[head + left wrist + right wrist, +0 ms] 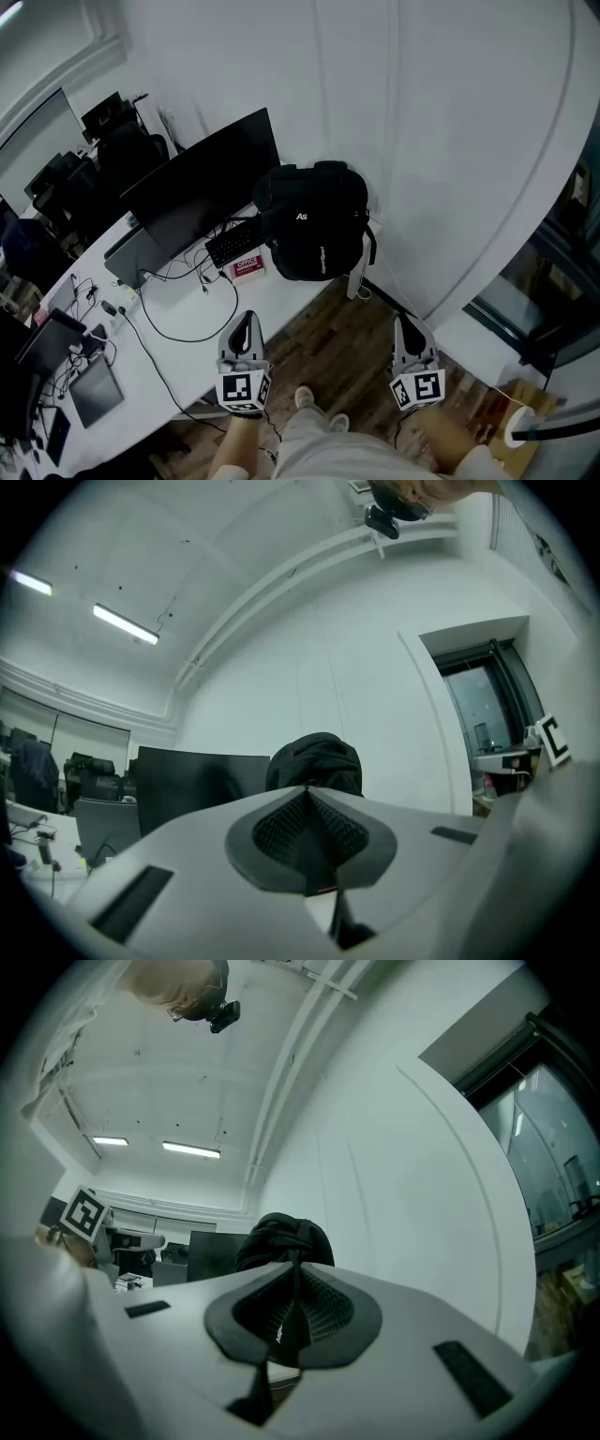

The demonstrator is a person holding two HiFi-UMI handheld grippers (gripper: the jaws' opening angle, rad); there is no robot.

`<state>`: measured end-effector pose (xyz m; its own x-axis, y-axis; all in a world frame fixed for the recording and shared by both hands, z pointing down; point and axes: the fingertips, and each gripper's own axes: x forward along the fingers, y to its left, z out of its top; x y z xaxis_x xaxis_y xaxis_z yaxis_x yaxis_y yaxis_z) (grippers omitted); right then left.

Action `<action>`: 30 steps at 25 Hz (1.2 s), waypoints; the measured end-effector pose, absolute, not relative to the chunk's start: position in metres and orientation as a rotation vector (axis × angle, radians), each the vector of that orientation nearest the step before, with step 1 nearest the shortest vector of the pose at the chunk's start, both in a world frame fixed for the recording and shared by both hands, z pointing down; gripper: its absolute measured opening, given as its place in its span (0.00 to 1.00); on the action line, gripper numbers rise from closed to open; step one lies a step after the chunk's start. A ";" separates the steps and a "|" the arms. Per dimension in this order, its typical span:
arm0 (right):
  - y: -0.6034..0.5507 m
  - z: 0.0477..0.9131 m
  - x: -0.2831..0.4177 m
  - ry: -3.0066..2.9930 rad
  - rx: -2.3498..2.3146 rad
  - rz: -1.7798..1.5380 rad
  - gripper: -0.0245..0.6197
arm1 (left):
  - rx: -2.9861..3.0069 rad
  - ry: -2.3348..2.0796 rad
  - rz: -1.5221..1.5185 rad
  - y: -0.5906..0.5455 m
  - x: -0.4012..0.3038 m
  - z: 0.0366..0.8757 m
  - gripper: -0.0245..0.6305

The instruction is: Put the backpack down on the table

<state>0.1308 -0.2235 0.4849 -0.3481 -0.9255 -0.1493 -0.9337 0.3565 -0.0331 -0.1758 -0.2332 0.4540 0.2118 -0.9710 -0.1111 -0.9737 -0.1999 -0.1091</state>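
Left gripper: jaws closed pad to pad with nothing between them. It is held low over the wooden floor, well apart from the bag.
Right gripper: closed on nothing as well, the pads meeting along a thin line. It is equally far from the bag.
Backpack: black, standing upright on the end of the white table. Its back is close to the wall, and it sits just beside the monitor and the keyboard.
Task status (judged): the bag rests on the table and neither gripper touches it, so the put-down looks complete.
Handling (judged): soft fabric shell, rounded and full, so likely moderately heavy. It should sag under a pinch rather than slip. Contents unknown.
Where to hold (judged): the crown of the bag, at the top loop or a fold of fabric there, with both grippers sharing the load.
Second choice: the pale strap hanging past the table edge, though lifting by it would tilt the bag.
Risk (judged): the bag sits near the table's end, so a sideways nudge could tip it off.
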 end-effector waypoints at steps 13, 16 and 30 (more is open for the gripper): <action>-0.149 0.489 0.097 2.468 -1.671 0.007 0.07 | -2.386 1.841 0.032 -0.166 -0.189 0.458 0.05; -0.121 0.484 0.082 2.462 -1.679 -0.011 0.07 | -2.392 1.819 -0.015 -0.141 -0.197 0.459 0.05; 0.025 0.484 0.035 2.403 -1.882 -0.042 0.07 | -2.600 1.640 -0.005 -0.026 -0.225 0.481 0.05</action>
<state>0.0355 0.0254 0.4835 -0.2374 -0.9699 -0.0532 -0.9675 0.2410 -0.0767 -0.2249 -0.0263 0.4815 0.4313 -0.9016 -0.0336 -0.9014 -0.4290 -0.0590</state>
